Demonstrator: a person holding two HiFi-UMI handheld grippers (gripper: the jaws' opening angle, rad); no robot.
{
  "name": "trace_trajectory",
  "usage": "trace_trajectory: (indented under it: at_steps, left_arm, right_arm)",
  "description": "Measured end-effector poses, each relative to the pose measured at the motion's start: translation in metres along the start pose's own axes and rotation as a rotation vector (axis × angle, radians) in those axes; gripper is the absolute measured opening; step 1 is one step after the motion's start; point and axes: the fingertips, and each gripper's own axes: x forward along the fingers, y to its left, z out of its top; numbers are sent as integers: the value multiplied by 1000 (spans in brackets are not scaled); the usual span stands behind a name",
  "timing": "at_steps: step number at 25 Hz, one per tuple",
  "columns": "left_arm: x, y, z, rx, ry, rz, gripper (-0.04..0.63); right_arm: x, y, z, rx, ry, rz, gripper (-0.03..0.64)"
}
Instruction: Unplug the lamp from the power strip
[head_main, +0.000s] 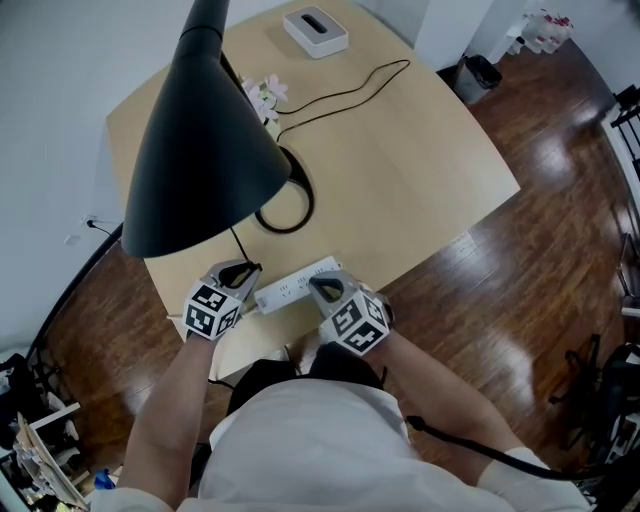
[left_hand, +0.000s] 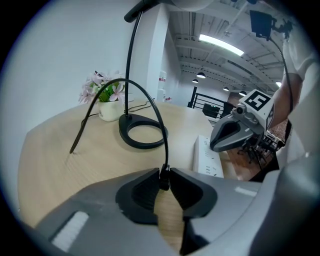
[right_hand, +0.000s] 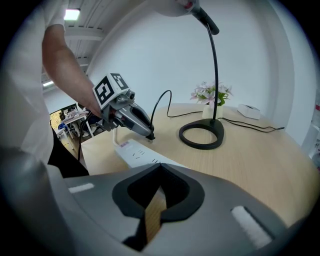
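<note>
Our left gripper (left_hand: 164, 176) pinches the lamp's black cord (left_hand: 159, 120) between its 2 jaws, the white power strip (left_hand: 206, 159) just to its right; our right gripper (right_hand: 159, 166), jaws together and empty, sits over that strip; we see the lamp base (right_hand: 202, 135) beyond.

A pale wooden table (head_main: 430, 150) spreads ahead of the right gripper (head_main: 322, 288), with dark glossy floor (head_main: 540, 300) to its right. A white wall (head_main: 60, 80) stands far to its left, seemingly under ceiling strip lights (left_hand: 220, 44).

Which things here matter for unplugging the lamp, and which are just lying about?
For the job: lamp, its cord, power strip, left gripper pinching the cord, right gripper, shut, at the strip.

Lying about: flowers, white box, thin black cable across the table.
</note>
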Motion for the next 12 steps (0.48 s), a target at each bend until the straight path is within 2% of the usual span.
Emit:
trace_trajectory:
  at_steps: [4, 8, 12]
  left_arm:
    - [-6, 0, -3, -14, 4, 24, 123]
    - [-26, -3, -4, -32, -23, 47, 123]
    - [-54, -11, -1, -56, -84, 69, 121]
  right_arm:
    - [-1, -1, -1, 10, -8, 0, 7]
    - [-2, 0, -2, 19, -14, -10, 8]
    - [-4, -2, 0, 32, -26, -29, 7]
